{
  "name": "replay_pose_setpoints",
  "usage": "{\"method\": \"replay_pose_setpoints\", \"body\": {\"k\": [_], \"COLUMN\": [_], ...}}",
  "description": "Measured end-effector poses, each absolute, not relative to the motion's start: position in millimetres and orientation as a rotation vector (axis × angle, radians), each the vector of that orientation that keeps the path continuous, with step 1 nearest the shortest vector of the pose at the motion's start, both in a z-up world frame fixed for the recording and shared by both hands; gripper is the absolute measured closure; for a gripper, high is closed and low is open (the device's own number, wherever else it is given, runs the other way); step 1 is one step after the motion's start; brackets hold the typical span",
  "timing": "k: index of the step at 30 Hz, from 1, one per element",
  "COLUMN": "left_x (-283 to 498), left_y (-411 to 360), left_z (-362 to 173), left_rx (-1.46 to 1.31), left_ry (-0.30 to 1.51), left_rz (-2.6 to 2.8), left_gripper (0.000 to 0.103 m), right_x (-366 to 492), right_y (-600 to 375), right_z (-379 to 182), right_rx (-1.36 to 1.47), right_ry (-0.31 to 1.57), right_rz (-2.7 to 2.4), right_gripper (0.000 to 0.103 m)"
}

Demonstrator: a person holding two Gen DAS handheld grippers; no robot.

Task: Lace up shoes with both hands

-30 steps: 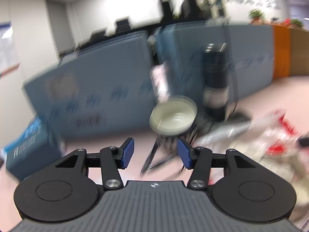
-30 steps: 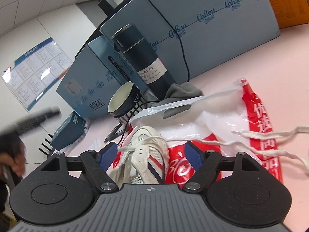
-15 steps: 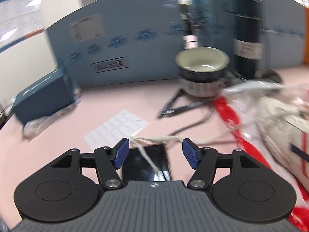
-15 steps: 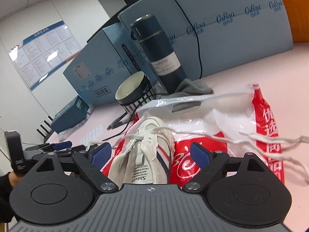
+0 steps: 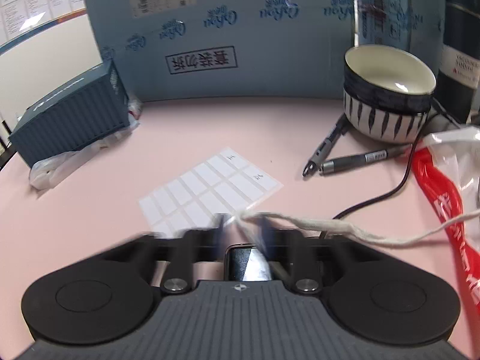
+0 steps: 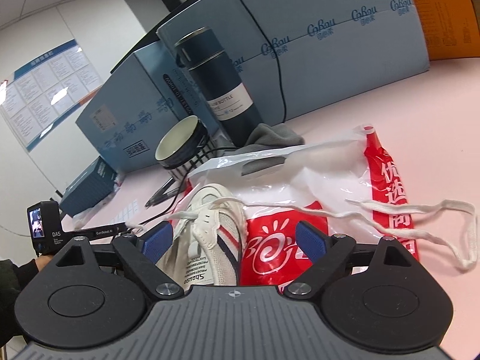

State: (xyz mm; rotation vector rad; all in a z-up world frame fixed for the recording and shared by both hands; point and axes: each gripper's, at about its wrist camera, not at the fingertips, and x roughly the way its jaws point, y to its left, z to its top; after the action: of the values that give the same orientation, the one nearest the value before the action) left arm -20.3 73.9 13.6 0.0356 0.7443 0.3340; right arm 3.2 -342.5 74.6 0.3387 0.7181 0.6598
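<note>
The left hand-held gripper [image 5: 240, 225], its fingertips motion-blurred, is pressed together on the shoelace [image 5: 324, 225]. The right hand-held gripper [image 6: 234, 241] stands spread, partly hiding the shoe [image 6: 210, 234] beyond.

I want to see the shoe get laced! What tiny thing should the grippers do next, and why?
Probably the left gripper should gently pull its lace end taut. Its jaws look blurred but closed on the tip, the lace sags toward the shoe, and the right gripper hangs open there.

Bright even light, fisheye-bent edges, motion-blurred left fingers [image 5: 264, 231]
</note>
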Motion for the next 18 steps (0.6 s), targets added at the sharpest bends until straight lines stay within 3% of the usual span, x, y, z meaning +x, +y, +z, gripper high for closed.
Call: {"method": "replay_pose_setpoints", "body": {"k": [9, 18], "left_x": [-31.0, -23.3], "left_y": [59.6, -56.0], "left_z": [47.7, 132.6], "left_rx": [-0.041, 0.026], "left_ry": [0.625, 0.375], "left_rz": [0.206, -0.148], "left_gripper": [0.102, 0.102], "right_x": [4.9, 12.3], "right_y": [-343.5, -366.8], "right_z": [70.6, 74.8], "right_rx": [0.365, 0.418], "right_ry": [0.725, 0.672], "right_rz": [0.619, 0.55], "right_gripper": [0.015, 0.015]}}
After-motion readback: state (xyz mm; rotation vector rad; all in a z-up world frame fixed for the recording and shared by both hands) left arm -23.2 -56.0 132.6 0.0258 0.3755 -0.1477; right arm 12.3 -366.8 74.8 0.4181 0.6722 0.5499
